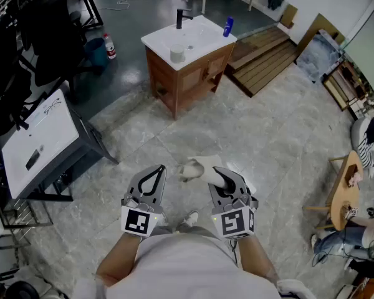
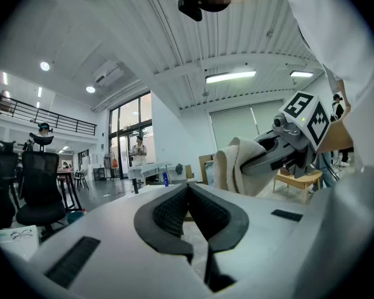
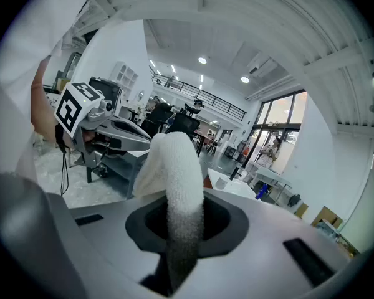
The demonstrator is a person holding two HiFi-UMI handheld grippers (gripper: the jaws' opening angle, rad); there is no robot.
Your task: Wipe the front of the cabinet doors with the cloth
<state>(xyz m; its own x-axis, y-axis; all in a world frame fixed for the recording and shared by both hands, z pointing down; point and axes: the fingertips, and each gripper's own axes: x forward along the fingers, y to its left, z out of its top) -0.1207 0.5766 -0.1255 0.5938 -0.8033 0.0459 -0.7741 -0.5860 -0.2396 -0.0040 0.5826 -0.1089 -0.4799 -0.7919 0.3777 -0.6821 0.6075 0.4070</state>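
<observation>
Here the jaws of my right gripper (image 1: 222,174) clamp the cloth (image 1: 198,166) ready for wiping; my left gripper (image 1: 156,170) has its jaws together, empty, with the cabinet (image 1: 188,80) well apart.

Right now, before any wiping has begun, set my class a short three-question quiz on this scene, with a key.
1. True or false: the left tongs grip the white cloth.
2. Where does the wooden vanity cabinet stand? A) touching the right tongs; B) ahead across the tiled floor, out of touch; C) out of sight.
3. Fill in: on the cabinet's white top, near the black faucet, stands a blue ____.
Key: 1 false: the right tongs are shut on the cloth, and the left tongs are shut on nothing. 2 B. 3 bottle.
</observation>
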